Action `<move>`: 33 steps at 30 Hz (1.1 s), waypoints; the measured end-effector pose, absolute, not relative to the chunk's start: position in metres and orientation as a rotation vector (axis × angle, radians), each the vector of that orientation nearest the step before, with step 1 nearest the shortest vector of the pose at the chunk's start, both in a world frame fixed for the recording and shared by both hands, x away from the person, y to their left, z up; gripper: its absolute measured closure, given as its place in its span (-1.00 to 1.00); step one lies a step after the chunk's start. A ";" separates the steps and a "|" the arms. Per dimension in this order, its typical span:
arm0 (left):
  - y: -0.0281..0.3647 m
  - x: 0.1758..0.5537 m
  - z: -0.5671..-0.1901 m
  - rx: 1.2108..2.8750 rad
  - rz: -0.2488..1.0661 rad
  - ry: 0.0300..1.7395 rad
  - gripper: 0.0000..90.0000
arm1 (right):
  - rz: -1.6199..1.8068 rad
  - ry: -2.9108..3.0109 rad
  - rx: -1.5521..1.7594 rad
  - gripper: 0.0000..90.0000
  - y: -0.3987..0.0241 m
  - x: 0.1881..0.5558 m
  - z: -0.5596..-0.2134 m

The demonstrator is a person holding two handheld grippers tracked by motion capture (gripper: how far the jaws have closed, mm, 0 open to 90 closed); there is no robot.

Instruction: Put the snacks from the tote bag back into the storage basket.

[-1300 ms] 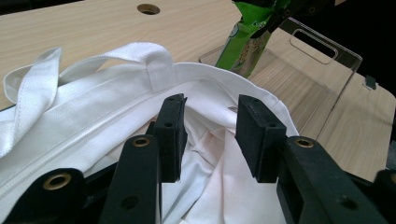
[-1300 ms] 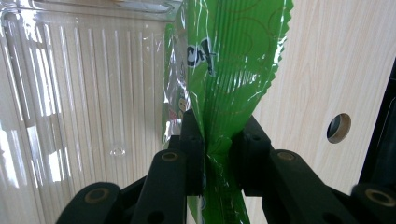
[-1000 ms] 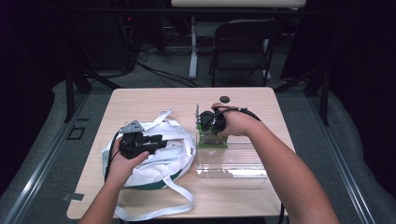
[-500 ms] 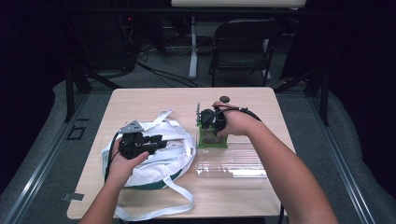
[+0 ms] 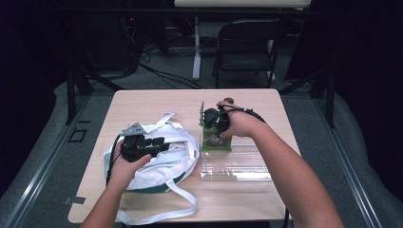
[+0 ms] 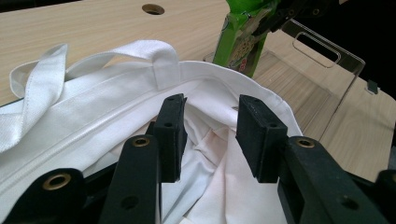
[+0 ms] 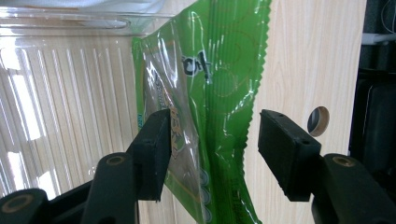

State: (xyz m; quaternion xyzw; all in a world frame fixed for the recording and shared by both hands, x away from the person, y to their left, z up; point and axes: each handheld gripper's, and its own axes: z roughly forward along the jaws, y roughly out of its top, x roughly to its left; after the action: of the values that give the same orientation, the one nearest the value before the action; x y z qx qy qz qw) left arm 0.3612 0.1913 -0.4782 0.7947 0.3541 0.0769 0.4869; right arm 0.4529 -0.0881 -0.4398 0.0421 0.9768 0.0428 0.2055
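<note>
At the left of the table lies the white cloth bag, with one long strap running toward the near edge. The left gripper rests over the mouth of this bag. In the left gripper view its jaws stand somewhat apart, and we see only loose folds of cloth behind the gap. No pad seems to pinch the rim, so we read this gripper as open and only waiting at the bag.

Moving to the right, just beside the bag, the green snack packet stands upright at the left end of the clear plastic tray, which lies flat on the table. From the high view we cannot tell if the packet's bottom is inside the tray or against its edge.

The right gripper is at this packet. Its jaws have just been opening and now stand wide. The packet is between them, but the right pad is clearly away from the foil and the left pad does not press it, so the packet is let go.

We judge the work to be about the packet, the tray and the bag. The packet is free of the grip and stands by itself. Which way it should travel we cannot say for sure. If it belongs in the bag, that step is not yet done, and the bag's mouth must also be held open.
</note>
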 end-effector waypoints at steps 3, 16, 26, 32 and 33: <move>0.191 0.361 -0.479 1.933 0.187 0.864 0.37 | 0.130 2.723 0.127 -0.02 -0.089 0.453 -0.438; 0.192 0.361 -0.479 1.930 0.185 0.877 0.35 | 0.161 2.716 0.141 -0.03 -0.091 0.451 -0.434; 0.194 0.362 -0.479 1.929 0.199 0.885 0.32 | 0.209 2.700 0.162 -0.03 -0.092 0.449 -0.425; 0.193 0.362 -0.480 1.928 0.199 0.889 0.30 | 0.238 2.692 0.178 -0.03 -0.096 0.448 -0.421; 0.193 0.362 -0.480 1.923 0.195 0.889 0.30 | 0.236 2.693 0.179 -0.03 -0.096 0.448 -0.419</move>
State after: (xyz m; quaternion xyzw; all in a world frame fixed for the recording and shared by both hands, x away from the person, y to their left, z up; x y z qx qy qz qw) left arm 0.3619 0.1929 -0.4803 0.7902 0.3653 0.0803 0.4854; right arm 0.4483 -0.0961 -0.4195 0.0646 0.9708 0.0850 0.2146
